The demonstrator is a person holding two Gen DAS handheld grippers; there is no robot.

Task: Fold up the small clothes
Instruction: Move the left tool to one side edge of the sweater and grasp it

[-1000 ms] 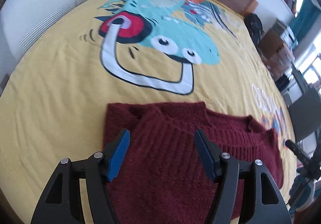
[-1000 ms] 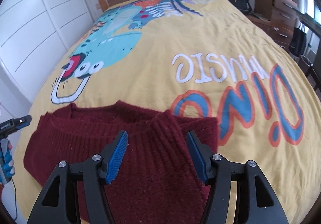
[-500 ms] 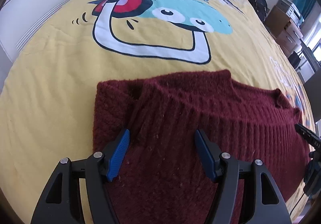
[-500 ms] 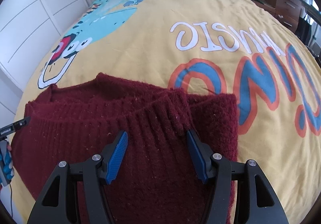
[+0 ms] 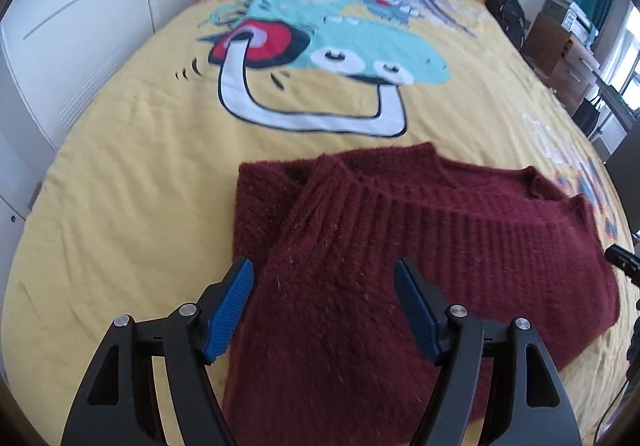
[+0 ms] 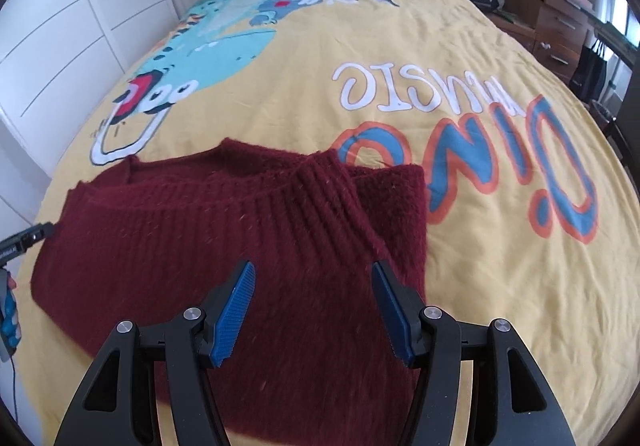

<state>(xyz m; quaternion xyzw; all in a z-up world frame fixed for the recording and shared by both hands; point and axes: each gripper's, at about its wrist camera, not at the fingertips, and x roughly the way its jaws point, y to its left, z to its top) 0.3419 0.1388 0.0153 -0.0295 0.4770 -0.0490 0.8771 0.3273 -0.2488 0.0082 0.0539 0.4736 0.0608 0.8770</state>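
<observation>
So the dark red sweater is lying flat on the bed, on the yellow dinosaur cover, already folded partway: the bottom hem has been brought up toward the neck and the sides look tucked in underneath. The left tool is hovering over the sweater's left part with its jaws apart and nothing pinched; they've just been opening a bit wider. The right tool hangs over the right part, jaws also spread and empty, with only knit showing in the gap below. If the next bit is another fold, I'd go for both layers at the near edge, one tool per corner, and bite deep enough that the fuzzy knit doesn't slip out. Lift both sides evenly so the ribbed hem stays straight, then lay it down rather than dropping it. Thick wool likes to spring back, so pressing it flat afterwards probably helps.
</observation>
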